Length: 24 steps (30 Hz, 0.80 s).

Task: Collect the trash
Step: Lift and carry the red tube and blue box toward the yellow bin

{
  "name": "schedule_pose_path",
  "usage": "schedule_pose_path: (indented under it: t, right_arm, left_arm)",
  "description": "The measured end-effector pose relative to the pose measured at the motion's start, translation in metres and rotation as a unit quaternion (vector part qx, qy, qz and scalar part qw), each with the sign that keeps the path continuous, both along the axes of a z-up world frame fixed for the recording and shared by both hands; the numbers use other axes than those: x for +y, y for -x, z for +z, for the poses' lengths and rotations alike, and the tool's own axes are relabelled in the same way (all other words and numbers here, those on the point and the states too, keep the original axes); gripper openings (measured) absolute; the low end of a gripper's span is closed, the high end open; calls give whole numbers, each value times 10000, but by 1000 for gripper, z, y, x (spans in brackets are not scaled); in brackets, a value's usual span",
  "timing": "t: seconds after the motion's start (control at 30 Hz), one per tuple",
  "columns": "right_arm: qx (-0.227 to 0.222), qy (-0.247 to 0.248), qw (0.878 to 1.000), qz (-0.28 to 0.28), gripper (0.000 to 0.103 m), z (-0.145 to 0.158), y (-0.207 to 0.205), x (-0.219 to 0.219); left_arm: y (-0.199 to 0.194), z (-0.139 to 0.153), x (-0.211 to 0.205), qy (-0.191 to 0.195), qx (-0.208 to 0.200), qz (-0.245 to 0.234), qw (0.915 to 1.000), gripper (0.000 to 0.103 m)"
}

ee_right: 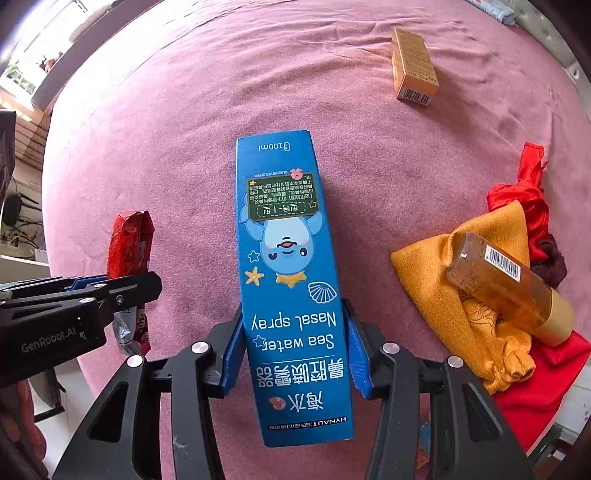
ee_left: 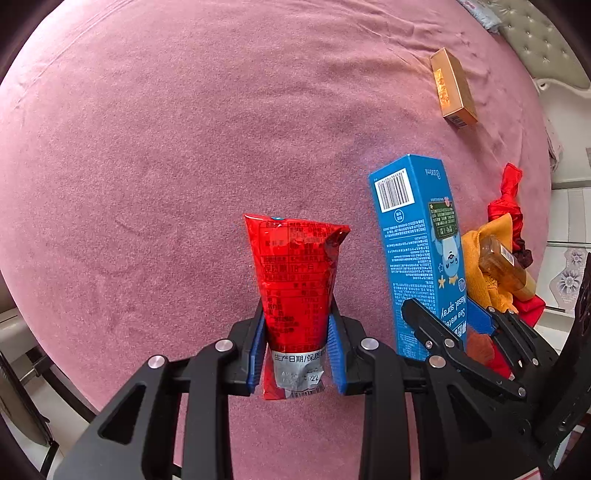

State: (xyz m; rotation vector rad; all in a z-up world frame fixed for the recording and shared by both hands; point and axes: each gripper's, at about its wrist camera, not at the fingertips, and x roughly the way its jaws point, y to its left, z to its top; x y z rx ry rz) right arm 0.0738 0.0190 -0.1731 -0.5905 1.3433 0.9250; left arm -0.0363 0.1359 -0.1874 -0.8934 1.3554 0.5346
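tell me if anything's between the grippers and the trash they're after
Nothing is: the left gripper is already shut on the red wrapper, and the right gripper is shut on the blue nasal spray box. No bin shows in either view.

Pink-covered bed in a daylit room

A wrinkled pink bedspread (ee_left: 221, 129) fills nearly all of both views. At about one o'clock in the left wrist view sits a pale tufted headboard (ee_left: 535, 40) with a white frame; at three o'clock, white cabinet fronts (ee_left: 569, 258) with a floral pattern. In the right wrist view a bright window (ee_right: 48, 33) shines at ten to eleven o'clock, with cables (ee_right: 18, 221) and clutter on a surface at nine o'clock.
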Motion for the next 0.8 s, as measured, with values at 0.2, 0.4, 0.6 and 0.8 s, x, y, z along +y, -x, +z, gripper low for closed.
schedule_pose_path:
  t: [0.2, 0.4, 0.6, 0.8]
  right_arm:
    - [660, -471, 9947, -634, 44, 22, -11, -40]
    - [890, -918, 9823, -1371, 44, 51, -20, -90]
    - [889, -1278, 9637, -2170, 44, 77, -29, -157]
    - [771, -1461, 9392, -3011, 45, 90, -38, -238]
  left_arm:
    - [-18, 24, -20, -198, -67, -441, 9988, 29]
    - [-42, 49, -58, -336, -197, -1044, 9938, 29]
    - [-70, 72, -116, -421, -379, -1852, 9811, 29]
    - [-108, 86, -187, -366, -491, -2627, 9629, 29]
